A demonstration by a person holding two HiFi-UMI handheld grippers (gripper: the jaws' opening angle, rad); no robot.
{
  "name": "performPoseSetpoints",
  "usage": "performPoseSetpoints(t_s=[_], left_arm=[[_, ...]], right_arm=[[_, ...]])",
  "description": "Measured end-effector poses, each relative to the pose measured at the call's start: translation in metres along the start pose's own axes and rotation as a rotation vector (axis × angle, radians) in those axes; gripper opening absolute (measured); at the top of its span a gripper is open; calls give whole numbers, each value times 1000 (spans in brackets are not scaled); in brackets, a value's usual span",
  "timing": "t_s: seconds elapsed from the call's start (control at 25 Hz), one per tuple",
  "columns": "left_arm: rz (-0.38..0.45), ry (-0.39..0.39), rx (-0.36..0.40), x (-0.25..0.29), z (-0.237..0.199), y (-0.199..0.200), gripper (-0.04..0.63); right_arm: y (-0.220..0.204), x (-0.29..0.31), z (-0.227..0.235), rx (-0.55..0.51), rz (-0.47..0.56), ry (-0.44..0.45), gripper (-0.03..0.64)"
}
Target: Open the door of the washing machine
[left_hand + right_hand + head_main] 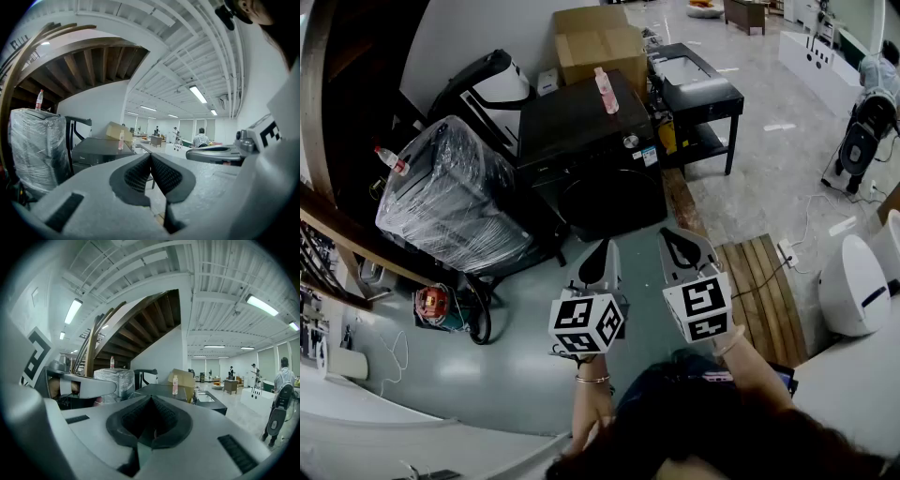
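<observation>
The black washing machine (581,131) stands on the floor ahead, its round door (609,199) shut and facing me. A pink bottle (606,91) stands on its top. My left gripper (602,255) and right gripper (679,242) are held side by side in front of the door, well short of it, both shut with nothing between the jaws. The left gripper view has the machine (101,150) at left beyond the closed jaws of the left gripper (151,157). Past the closed right gripper (151,399), the right gripper view takes in the machine's top (161,390) and the bottle (175,384).
A plastic-wrapped appliance (455,197) stands left of the machine, under a wooden stair. Behind are a cardboard box (600,42) and a black cart (698,94). A wooden pallet (764,281) and a white rounded unit (853,286) lie to the right. A person (874,108) stands far right.
</observation>
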State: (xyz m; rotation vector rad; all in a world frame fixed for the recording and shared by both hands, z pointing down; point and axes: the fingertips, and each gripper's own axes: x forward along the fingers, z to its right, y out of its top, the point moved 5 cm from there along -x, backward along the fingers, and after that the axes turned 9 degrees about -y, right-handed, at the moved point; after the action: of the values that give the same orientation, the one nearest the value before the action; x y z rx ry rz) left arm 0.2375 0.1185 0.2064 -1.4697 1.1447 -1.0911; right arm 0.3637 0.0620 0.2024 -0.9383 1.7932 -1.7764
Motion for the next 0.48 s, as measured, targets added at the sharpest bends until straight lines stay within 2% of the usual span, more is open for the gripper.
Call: performPoseSetpoints(t_s=[0.48], left_arm=[[-10, 20, -8, 39, 2, -5, 14]], right_arm=[[-10, 33, 32, 14, 7, 3, -12]])
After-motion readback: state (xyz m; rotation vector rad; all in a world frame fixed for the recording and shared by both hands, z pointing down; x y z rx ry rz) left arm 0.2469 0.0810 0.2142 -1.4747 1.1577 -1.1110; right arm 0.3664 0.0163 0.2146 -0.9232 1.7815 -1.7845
